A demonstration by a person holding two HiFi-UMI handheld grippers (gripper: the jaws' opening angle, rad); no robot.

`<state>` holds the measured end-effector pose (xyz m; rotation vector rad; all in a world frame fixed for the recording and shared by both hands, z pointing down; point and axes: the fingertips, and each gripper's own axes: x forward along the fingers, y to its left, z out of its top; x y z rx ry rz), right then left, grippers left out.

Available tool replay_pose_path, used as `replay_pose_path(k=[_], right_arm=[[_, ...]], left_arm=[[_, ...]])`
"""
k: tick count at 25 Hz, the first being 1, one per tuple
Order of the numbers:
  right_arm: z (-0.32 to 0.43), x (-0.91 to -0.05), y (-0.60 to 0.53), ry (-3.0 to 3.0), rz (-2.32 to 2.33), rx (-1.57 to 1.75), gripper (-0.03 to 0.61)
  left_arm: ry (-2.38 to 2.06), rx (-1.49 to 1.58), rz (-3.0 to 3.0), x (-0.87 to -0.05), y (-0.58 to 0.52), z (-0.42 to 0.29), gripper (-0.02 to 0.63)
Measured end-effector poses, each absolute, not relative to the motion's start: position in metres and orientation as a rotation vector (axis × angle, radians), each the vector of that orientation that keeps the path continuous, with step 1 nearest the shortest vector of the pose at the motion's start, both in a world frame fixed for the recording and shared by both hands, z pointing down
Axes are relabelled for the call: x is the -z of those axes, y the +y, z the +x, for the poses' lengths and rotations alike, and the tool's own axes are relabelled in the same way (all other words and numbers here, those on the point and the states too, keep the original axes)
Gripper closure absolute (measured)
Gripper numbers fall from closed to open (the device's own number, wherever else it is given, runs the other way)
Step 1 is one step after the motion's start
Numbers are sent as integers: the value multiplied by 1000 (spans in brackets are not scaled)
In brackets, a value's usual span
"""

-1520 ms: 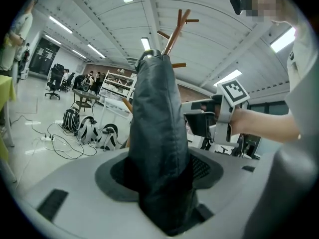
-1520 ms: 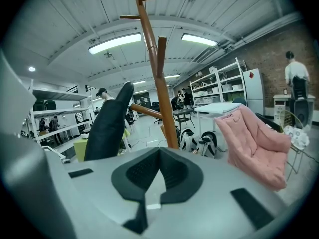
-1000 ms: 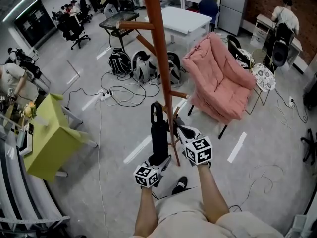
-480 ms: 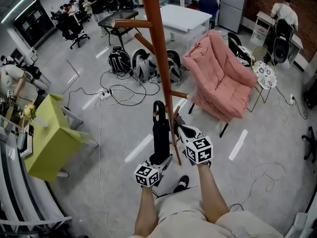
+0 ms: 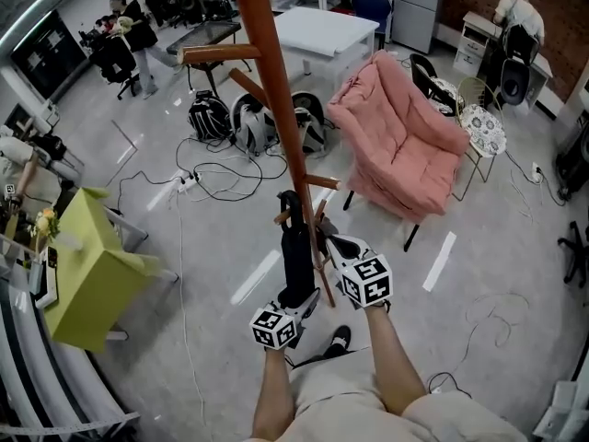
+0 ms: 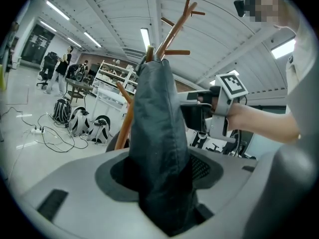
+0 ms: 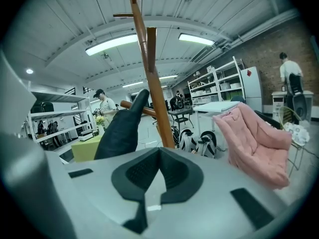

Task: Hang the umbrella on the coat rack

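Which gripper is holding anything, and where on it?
Left gripper clamps the folded black umbrella at its lower fabric end. Right gripper is shut on nothing.

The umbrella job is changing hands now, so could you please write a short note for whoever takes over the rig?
Left gripper: shut on the umbrella near its lower end, holding it upright.
Right gripper: fingers together, empty, beside the umbrella.
The umbrella's top is close to the coat rack pole, by its low pegs; it does not appear hooked on.
Done: umbrella in hand at the rack.
Left: hook it on a peg, then release.
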<state>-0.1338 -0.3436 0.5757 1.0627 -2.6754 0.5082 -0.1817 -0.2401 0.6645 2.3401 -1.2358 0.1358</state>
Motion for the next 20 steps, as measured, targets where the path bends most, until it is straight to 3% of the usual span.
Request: replay_pose_path(k=[20], right_arm=[[-127,-587,-332,-2658,1042,-502,574]], left_arm=[[-1216,-204,2296,-690,-233,-173,348]])
